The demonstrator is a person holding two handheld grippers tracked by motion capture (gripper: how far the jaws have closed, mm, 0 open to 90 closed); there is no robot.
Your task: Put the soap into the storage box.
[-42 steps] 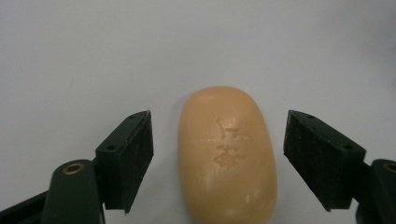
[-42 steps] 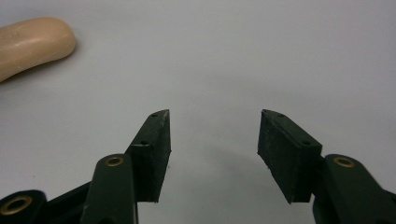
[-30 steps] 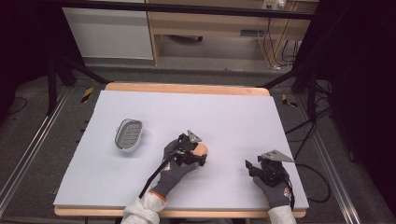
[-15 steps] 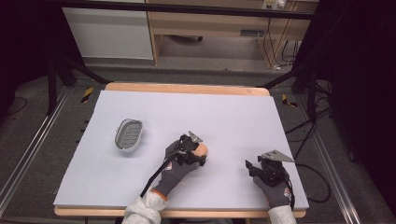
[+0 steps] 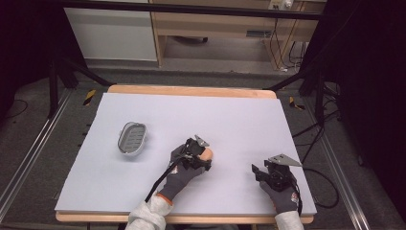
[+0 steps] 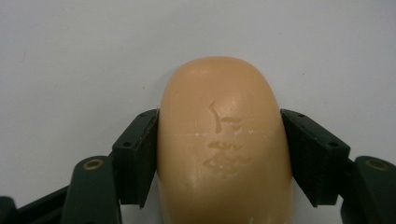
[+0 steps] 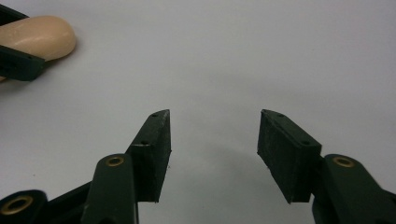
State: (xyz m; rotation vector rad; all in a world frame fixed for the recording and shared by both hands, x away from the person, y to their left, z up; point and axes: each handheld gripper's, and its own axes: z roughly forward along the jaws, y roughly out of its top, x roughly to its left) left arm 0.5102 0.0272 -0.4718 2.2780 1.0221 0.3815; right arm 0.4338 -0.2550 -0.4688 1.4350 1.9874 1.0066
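A peach bar of soap [image 6: 224, 144] lies on the pale table sheet [image 5: 239, 115] with embossed marks on its top. My left gripper [image 6: 219, 122] is shut on it, one black pad pressing each long side. In the high view the left gripper [image 5: 203, 156] and the soap [image 5: 208, 154] sit near the table's middle front. My right gripper [image 7: 214, 126] stands open over bare sheet with nothing between its pads. It rests at the front right in the high view [image 5: 261, 171]. The soap [image 7: 39, 35] is at the upper left of the right gripper view.
A grey oval soap dish [image 5: 132, 138] with a slotted floor sits to the left of the left hand. The wooden table edge [image 5: 191, 90] runs along the back. Black stands and cables surround the table on the floor.
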